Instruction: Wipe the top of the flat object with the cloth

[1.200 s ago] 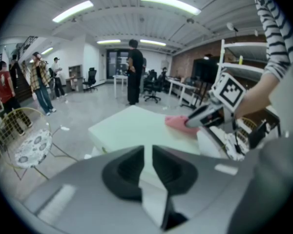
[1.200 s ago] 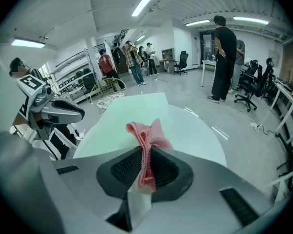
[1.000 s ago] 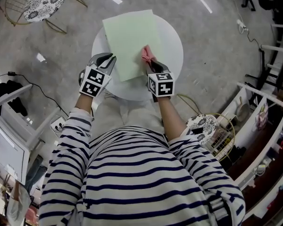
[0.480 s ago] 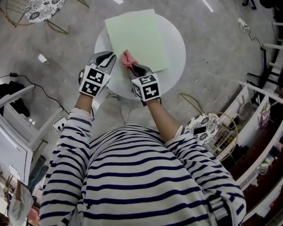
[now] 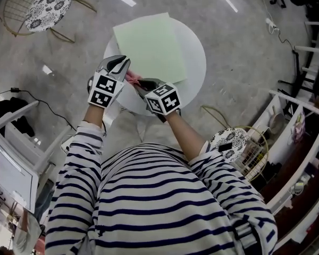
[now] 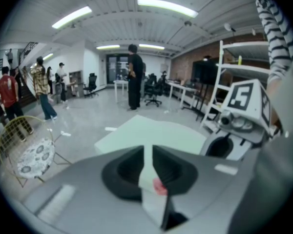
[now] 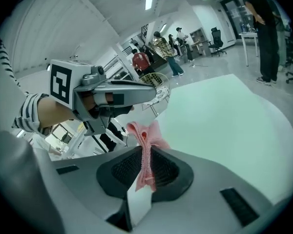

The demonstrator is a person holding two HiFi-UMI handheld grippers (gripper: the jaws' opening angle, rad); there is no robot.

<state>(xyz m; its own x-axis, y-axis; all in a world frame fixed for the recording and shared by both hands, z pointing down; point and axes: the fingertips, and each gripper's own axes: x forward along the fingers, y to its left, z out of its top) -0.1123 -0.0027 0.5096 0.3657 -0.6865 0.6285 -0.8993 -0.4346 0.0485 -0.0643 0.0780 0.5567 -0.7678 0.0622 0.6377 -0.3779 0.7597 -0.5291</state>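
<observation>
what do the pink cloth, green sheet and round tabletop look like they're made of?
Pink cloth: soft matte fabric, knit or woven; it bunches and folds where the right gripper pinches it.
Green sheet: thin, stiff, matte; it lies flat with crisp edges and overhangs the table. Card or plastic, can't tell.
Tabletop: white, smooth, slight sheen; probably painted or laminated.

The head camera sat up high and looked almost straight down, past the person's striped shirt (image 5: 159, 195), onto the round desk (image 5: 194, 47) and the floor (image 5: 244, 25) around it. The other two cameras sat low and very near, one on the left tool (image 5: 121, 64) and one on the right tool (image 5: 140, 83). Each looked along its own jaws and out across the room. All three saw the green sheet (image 5: 149, 47). Each tool camera also saw the other tool.
</observation>
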